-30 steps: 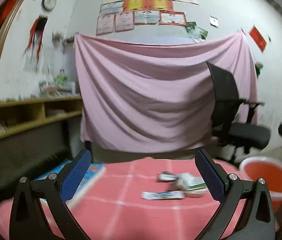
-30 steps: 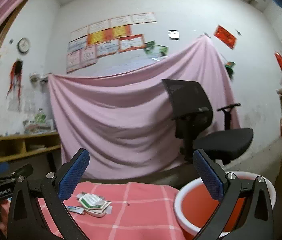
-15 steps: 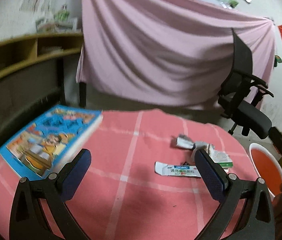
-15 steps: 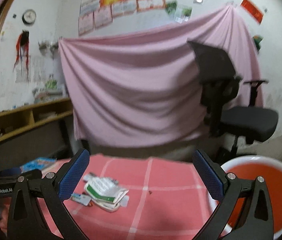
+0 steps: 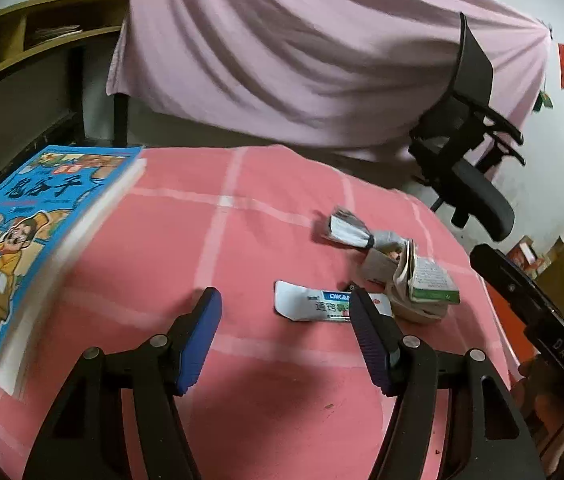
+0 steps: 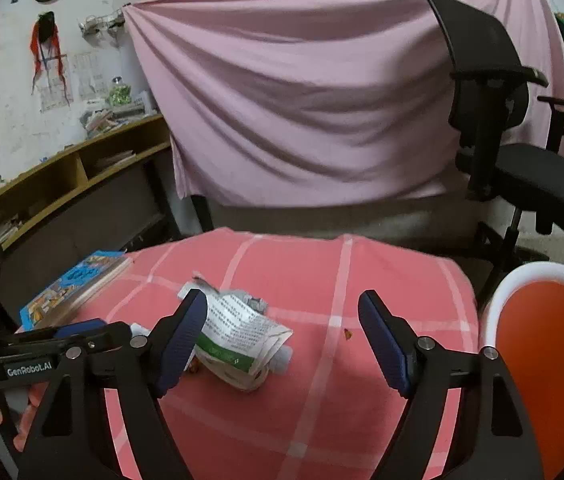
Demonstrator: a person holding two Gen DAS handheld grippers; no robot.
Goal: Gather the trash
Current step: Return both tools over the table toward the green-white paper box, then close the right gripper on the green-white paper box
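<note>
Closing, empty: left tongs (image 5: 284,306) | right tongs (image 6: 284,308) | over wrappers (image 6: 237,330)

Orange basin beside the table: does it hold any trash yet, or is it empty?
Empty as far as shown: the orange basin shows only bare orange inside; its lower part is cut off.

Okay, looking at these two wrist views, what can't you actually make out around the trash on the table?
- Flat white wrapper: left wrist view, its right end hidden behind the left gripper finger.
- Crumpled packets: right wrist view, left part behind the right gripper finger.
- Orange basin: cut by the frame edge.
- Blue book: blurred, partly cut off.
</note>
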